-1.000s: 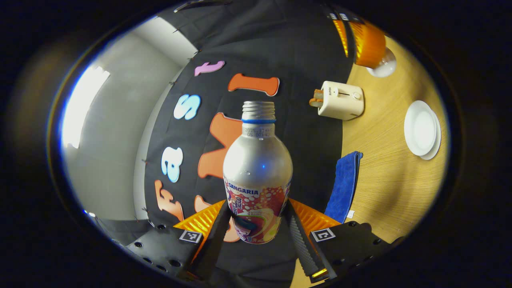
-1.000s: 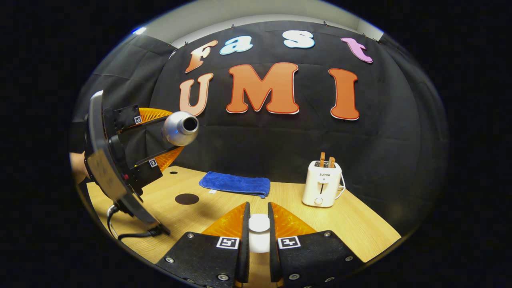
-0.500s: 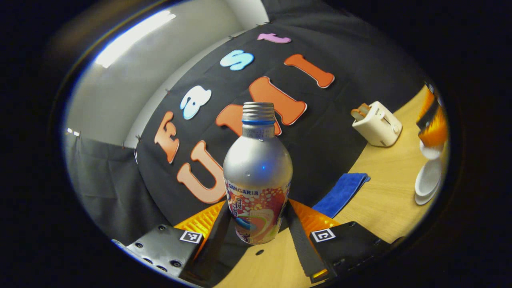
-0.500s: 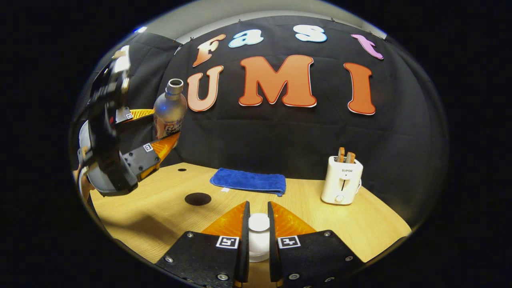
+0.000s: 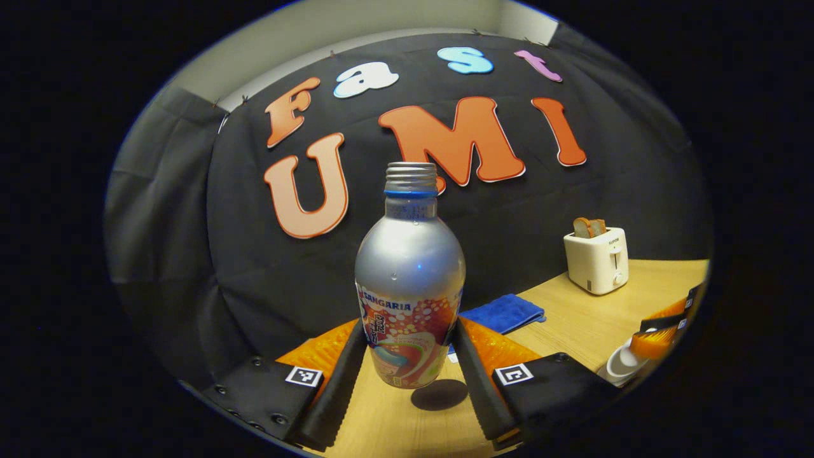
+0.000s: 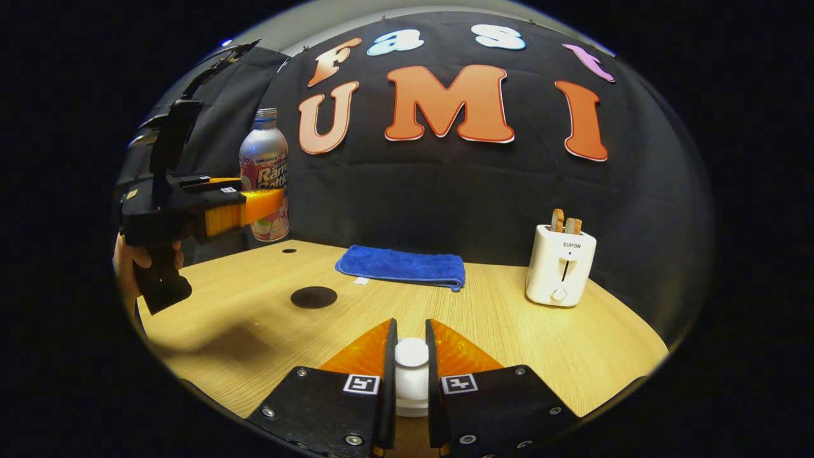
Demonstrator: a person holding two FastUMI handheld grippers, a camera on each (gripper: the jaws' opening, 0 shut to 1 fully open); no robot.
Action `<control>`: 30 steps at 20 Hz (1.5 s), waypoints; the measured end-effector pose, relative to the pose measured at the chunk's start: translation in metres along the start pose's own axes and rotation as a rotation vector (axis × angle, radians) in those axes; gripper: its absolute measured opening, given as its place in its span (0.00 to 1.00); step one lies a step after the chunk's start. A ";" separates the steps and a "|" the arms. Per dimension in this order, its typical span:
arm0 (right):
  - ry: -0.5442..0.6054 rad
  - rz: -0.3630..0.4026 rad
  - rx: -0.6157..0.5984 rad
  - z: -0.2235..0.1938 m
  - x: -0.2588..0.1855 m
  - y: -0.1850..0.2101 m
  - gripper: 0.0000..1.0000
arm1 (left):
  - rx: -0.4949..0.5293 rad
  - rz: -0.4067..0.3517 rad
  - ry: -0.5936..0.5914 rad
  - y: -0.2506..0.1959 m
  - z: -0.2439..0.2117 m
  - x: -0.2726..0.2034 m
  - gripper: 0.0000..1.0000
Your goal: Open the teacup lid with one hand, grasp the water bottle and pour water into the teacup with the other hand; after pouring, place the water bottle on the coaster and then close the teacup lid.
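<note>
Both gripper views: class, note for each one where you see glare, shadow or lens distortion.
Left gripper view: a small bright glint sits on the water bottle, whose dark shadow falls on the table beneath; the wall bulges outward. Right gripper view: a soft shadow spreads on the table under the left tool; the table's edge curves, fisheye bent.

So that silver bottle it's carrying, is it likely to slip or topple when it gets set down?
The bottle looks like smooth metal, so probably a bit slippery, though the left gripper clamps it low with both fingers. It is tall on a narrow base, so it may tip if nudged. With no cap on, a tilt could spill.
</note>
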State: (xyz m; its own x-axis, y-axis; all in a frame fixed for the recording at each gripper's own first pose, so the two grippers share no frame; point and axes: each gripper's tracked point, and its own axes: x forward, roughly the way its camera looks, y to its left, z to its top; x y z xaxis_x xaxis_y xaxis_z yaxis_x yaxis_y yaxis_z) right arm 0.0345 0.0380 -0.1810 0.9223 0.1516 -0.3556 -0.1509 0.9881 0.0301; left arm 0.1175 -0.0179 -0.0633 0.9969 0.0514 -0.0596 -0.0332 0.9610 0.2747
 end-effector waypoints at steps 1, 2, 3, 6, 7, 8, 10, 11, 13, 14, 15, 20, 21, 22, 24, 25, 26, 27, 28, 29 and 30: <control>0.006 0.000 0.005 -0.003 0.001 -0.001 0.21 | -0.032 -0.003 0.019 0.002 -0.006 0.004 0.83; 0.014 0.000 0.007 -0.007 0.003 0.000 0.21 | -0.055 -0.006 0.034 -0.001 -0.012 -0.001 0.83; 0.020 -0.005 0.005 -0.010 0.005 -0.002 0.21 | -0.071 0.001 0.045 0.003 -0.017 0.000 0.84; 0.044 -0.007 0.001 -0.020 0.008 -0.003 0.21 | -0.104 -0.004 0.077 0.006 -0.031 0.013 0.82; 0.049 -0.005 0.007 -0.021 0.010 -0.002 0.21 | -0.112 -0.008 0.087 0.004 -0.035 0.014 0.84; 0.043 -0.008 0.012 -0.021 0.009 -0.005 0.21 | -0.117 -0.009 0.094 0.003 -0.039 0.016 0.83; 0.041 -0.002 0.013 -0.021 0.012 -0.002 0.21 | -0.130 -0.011 0.106 0.002 -0.044 0.021 0.83; 0.041 0.000 0.005 -0.021 0.011 -0.002 0.21 | -0.143 -0.014 0.113 0.002 -0.047 0.025 0.84; 0.041 0.001 -0.007 -0.021 0.011 -0.002 0.22 | -0.192 -0.027 0.130 0.001 -0.053 0.033 0.83; 0.044 -0.001 -0.008 -0.020 0.012 -0.002 0.26 | -0.217 -0.035 0.143 0.000 -0.057 0.038 0.83; 0.048 0.003 -0.004 -0.019 0.012 -0.001 0.24 | -0.245 -0.043 0.157 0.001 -0.063 0.044 0.83; 0.021 -0.005 -0.022 -0.009 0.006 -0.006 0.50 | -0.358 -0.065 0.234 0.005 -0.090 0.075 0.84; 0.008 -0.007 -0.025 -0.002 0.006 -0.006 0.54 | -0.369 -0.066 0.251 0.006 -0.098 0.079 0.83; -0.007 -0.012 -0.023 0.003 0.005 -0.009 0.60 | -0.379 -0.069 0.271 0.005 -0.105 0.081 0.83; -0.038 -0.014 -0.002 0.012 0.002 -0.014 0.67 | -0.385 -0.078 0.308 -0.001 -0.120 0.083 0.83; -0.054 -0.015 0.009 0.017 0.000 -0.016 0.69 | -0.386 -0.080 0.318 -0.003 -0.125 0.086 0.83; -0.067 -0.019 0.017 0.022 0.001 -0.018 0.72 | -0.379 -0.077 0.325 -0.004 -0.129 0.088 0.83; -0.076 -0.021 0.022 0.026 -0.001 -0.021 0.72 | -0.375 -0.081 0.333 -0.003 -0.132 0.088 0.82; -0.080 -0.024 0.022 0.028 -0.003 -0.024 0.73 | -0.373 -0.088 0.339 -0.004 -0.133 0.088 0.83; -0.082 -0.027 0.018 0.029 -0.002 -0.025 0.73 | -0.367 -0.091 0.348 -0.005 -0.135 0.088 0.84; -0.084 -0.030 0.009 0.030 -0.003 -0.027 0.73 | -0.364 -0.097 0.362 -0.007 -0.140 0.088 0.84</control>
State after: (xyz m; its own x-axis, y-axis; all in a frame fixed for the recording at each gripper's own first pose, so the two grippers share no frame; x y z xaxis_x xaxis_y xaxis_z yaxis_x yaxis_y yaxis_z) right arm 0.0461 0.0120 -0.1523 0.9529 0.1229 -0.2772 -0.1195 0.9924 0.0292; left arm 0.1960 0.0183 -0.2043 0.9103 -0.0137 -0.4137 -0.0288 0.9949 -0.0964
